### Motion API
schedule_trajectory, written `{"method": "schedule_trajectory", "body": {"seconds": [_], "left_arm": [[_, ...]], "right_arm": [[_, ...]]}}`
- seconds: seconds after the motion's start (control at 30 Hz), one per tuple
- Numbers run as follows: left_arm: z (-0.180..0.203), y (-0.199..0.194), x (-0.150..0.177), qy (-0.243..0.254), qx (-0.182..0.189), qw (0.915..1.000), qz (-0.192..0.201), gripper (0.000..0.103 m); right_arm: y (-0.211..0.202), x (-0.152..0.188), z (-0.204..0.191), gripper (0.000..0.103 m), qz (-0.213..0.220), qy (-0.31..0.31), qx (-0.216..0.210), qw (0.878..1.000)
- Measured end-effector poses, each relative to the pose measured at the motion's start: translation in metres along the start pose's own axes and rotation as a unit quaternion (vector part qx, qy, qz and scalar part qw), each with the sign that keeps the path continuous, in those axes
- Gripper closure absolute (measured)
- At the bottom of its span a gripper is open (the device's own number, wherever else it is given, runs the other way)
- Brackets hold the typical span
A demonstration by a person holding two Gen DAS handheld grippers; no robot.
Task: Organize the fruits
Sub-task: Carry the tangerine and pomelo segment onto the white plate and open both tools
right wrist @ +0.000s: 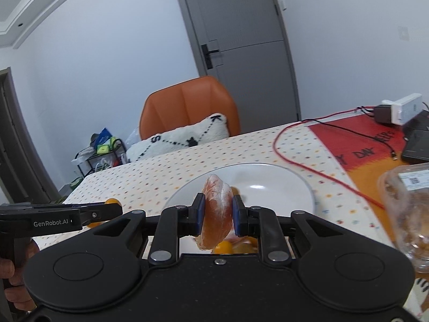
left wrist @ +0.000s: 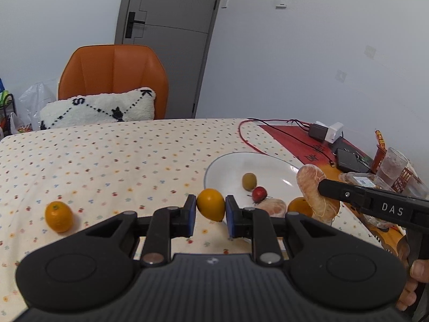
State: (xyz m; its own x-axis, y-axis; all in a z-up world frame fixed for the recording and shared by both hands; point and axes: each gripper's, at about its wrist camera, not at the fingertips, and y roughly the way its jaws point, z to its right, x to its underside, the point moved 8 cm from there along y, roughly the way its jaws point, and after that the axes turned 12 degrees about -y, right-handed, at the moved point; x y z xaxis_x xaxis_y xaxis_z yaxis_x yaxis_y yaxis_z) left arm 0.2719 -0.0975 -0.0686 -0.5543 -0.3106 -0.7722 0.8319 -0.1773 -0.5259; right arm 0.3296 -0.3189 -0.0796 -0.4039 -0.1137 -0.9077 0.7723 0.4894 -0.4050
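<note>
My left gripper (left wrist: 211,212) is shut on a small orange kumquat (left wrist: 211,204), held above the dotted tablecloth just left of the white plate (left wrist: 230,165). On the plate lie a kiwi (left wrist: 249,180), a red berry (left wrist: 259,193), a peeled citrus piece (left wrist: 273,207) and an orange fruit (left wrist: 299,206). Another kumquat (left wrist: 58,216) rests on the cloth at the left. My right gripper (right wrist: 218,216) is shut on a peeled pomelo segment (right wrist: 217,214), held over the plate's (right wrist: 268,177) near rim. The same segment (left wrist: 312,187) shows at the right of the left wrist view.
An orange chair (left wrist: 112,72) with a white cushion (left wrist: 99,107) stands behind the table. Red and black cables (right wrist: 295,161), chargers (left wrist: 325,131), a black box (left wrist: 347,159) and a clear plastic container (right wrist: 407,214) crowd the right side. A person's hand (left wrist: 415,281) grips the right tool.
</note>
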Motion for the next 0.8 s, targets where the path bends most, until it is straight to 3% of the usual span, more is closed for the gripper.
{"method": "schedule_trajectory", "body": {"seconds": [0.8], "left_arm": [[0.023, 0.053, -0.003, 0.011, -0.002, 0.9994, -0.033, 0.082]], "right_arm": [[0.023, 0.011, 0.071, 0.083, -0.014, 0.046, 0.047, 0.998]]}}
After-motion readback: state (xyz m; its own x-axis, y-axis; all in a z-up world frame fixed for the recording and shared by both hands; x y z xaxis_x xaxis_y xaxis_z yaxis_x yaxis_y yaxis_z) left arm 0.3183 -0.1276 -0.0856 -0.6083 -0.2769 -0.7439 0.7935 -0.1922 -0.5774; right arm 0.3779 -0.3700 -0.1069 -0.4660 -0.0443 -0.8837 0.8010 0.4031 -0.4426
